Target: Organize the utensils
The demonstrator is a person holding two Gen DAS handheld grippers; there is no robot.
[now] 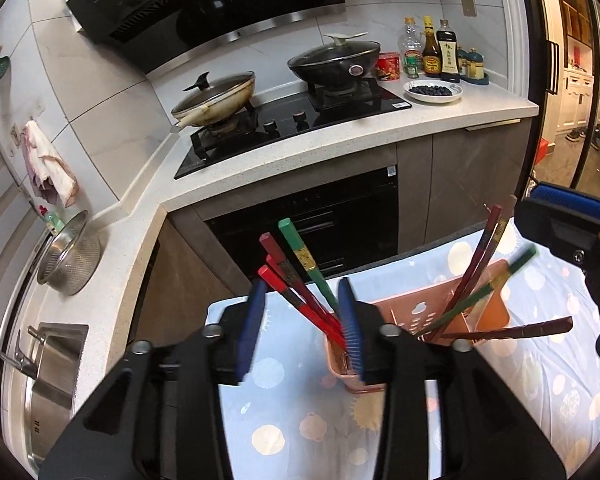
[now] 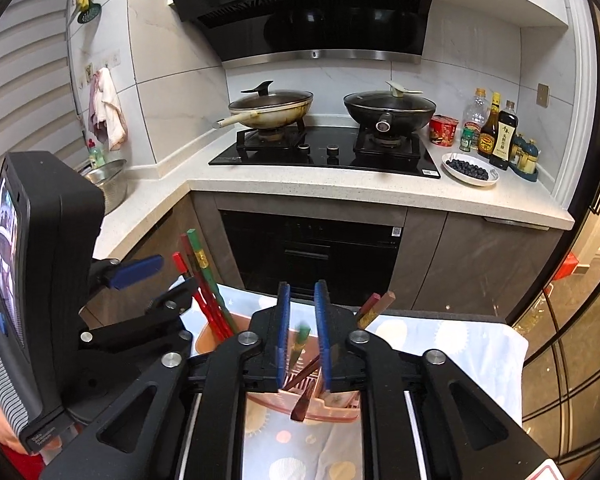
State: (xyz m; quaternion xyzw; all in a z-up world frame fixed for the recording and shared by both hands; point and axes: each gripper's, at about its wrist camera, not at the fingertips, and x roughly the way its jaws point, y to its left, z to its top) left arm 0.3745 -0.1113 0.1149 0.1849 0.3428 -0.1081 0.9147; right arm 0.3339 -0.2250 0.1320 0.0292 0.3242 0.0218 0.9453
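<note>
Two grippers: yours, over pink slotted plastic caddy (image 1: 440, 320).
Left fingers (image 1: 256, 328): parted, gripping nothing.
Right fingers (image 2: 283, 332): slightly parted, blurred green chopstick (image 2: 300, 342) loose between.

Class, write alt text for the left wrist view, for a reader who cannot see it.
The left gripper, jaws apart and gripping nothing, hovers over a pink utensil holder on a patterned blue cloth; red and green chopsticks fan out of it. Behind is a stove with two lidded pans, and the right gripper shows at the right edge.
</note>
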